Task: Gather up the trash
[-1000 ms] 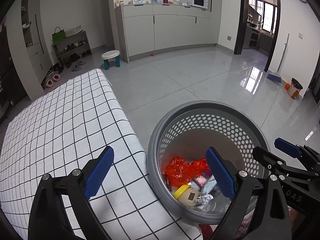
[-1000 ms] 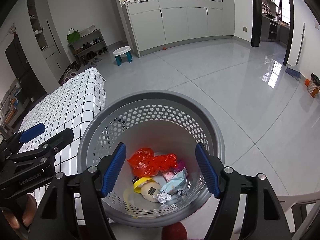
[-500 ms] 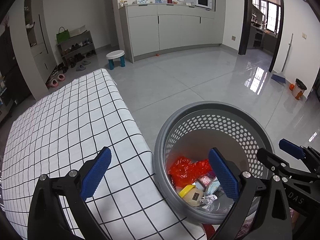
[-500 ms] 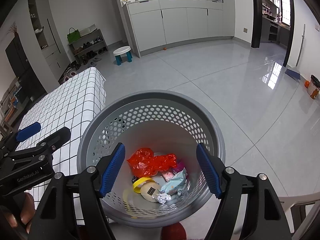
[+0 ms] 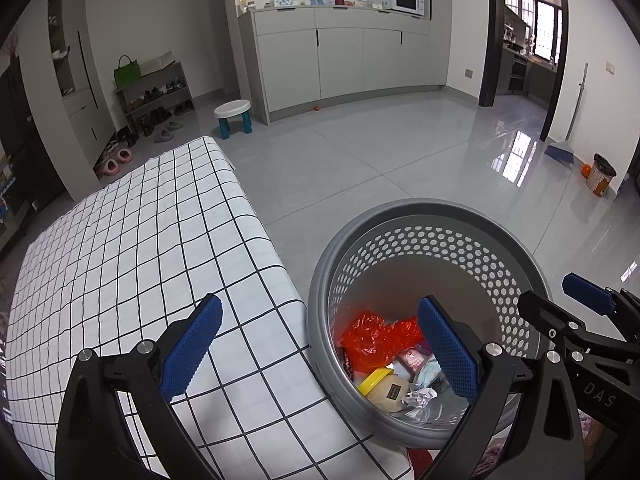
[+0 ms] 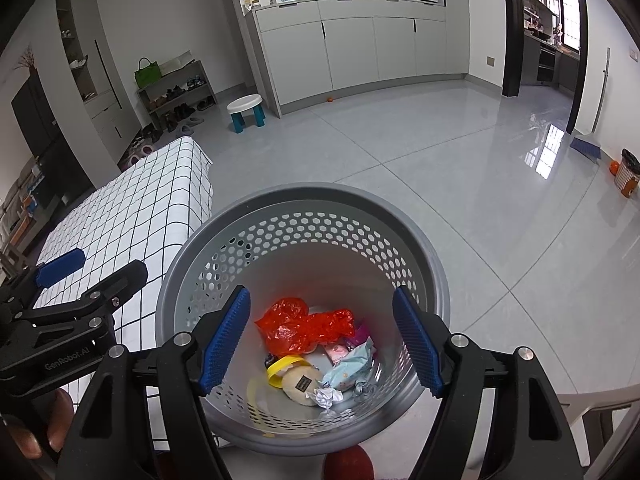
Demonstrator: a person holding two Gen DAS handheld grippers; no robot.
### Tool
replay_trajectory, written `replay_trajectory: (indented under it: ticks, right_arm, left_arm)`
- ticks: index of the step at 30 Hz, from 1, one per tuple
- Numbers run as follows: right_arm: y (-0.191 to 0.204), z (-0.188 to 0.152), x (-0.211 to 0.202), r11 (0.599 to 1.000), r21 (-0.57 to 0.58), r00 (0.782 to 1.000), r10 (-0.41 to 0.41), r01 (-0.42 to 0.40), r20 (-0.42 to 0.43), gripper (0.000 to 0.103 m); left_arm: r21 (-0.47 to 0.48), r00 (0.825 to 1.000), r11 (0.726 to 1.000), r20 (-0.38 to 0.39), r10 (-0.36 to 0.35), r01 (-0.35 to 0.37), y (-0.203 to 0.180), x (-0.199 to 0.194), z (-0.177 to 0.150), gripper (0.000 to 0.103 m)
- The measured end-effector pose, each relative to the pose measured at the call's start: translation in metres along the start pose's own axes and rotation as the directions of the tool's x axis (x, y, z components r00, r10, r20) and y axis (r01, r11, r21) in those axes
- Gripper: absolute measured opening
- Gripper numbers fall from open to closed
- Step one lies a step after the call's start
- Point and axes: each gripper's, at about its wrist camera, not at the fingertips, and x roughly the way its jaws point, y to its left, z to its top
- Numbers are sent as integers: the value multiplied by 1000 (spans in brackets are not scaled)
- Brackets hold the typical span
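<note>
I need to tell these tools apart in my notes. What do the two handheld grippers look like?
Both look alike: the left gripper and right gripper have black angular frames with silver bolts and two blue ribbed pads. White lettering marks the frames, "GenRobot.AI" on the left one. No cables or sleeves show.

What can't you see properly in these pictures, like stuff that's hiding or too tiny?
- Trash under the red plastic bag: covered in both views.
- Label on the round cream lid: too small to read.
- Red round thing below the gray basket: cut off by the right view's bottom edge.
- Items on the far counter: too small.
</note>
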Motion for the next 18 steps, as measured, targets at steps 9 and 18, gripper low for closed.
replay_trajectory:
  ticks: [9, 18]
  right_arm:
    - [0, 0, 1, 1000, -3, 1000, 0, 0, -1, 71]
    - [2, 1, 0, 1000, 0, 1000, 4, -4, 1, 71]
  left_arm:
    - [-3, 1000, 1000, -4, 3, -3, 0, 1, 0, 97]
    - [2, 1000, 1000, -9, 4, -4, -1, 3, -2, 97]
